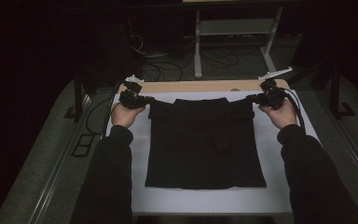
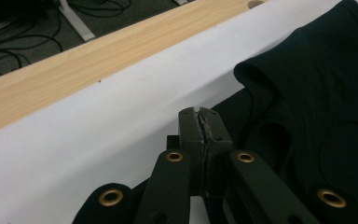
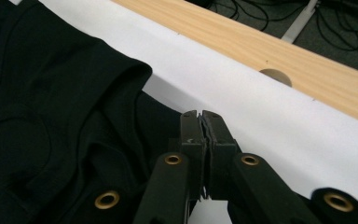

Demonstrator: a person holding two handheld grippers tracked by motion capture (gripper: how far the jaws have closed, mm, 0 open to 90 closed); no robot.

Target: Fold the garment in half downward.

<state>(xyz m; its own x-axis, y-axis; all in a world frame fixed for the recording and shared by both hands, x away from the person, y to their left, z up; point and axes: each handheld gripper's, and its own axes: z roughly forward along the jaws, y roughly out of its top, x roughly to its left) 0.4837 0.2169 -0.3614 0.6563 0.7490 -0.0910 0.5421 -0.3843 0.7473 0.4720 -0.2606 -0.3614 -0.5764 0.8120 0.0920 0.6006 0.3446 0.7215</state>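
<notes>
A black garment (image 1: 205,149) lies flat on the white sheet (image 1: 214,200), with its top part folded down toward me. My left gripper (image 1: 148,99) is at the garment's far left corner, my right gripper (image 1: 251,98) at its far right corner. In the left gripper view the jaws (image 2: 200,119) are pressed together on a thin edge of the black cloth (image 2: 317,93), whose fold stands slightly off the sheet. The right gripper view has the same: the gripper (image 3: 200,122) is shut on the cloth's (image 3: 42,93) edge.
A bare wooden strip (image 1: 200,86) of the table runs along the far edge beyond the sheet, with a round hole (image 3: 275,77) in it. Past the table are a white frame's legs (image 1: 198,51) and loose cables (image 1: 168,65) on the floor.
</notes>
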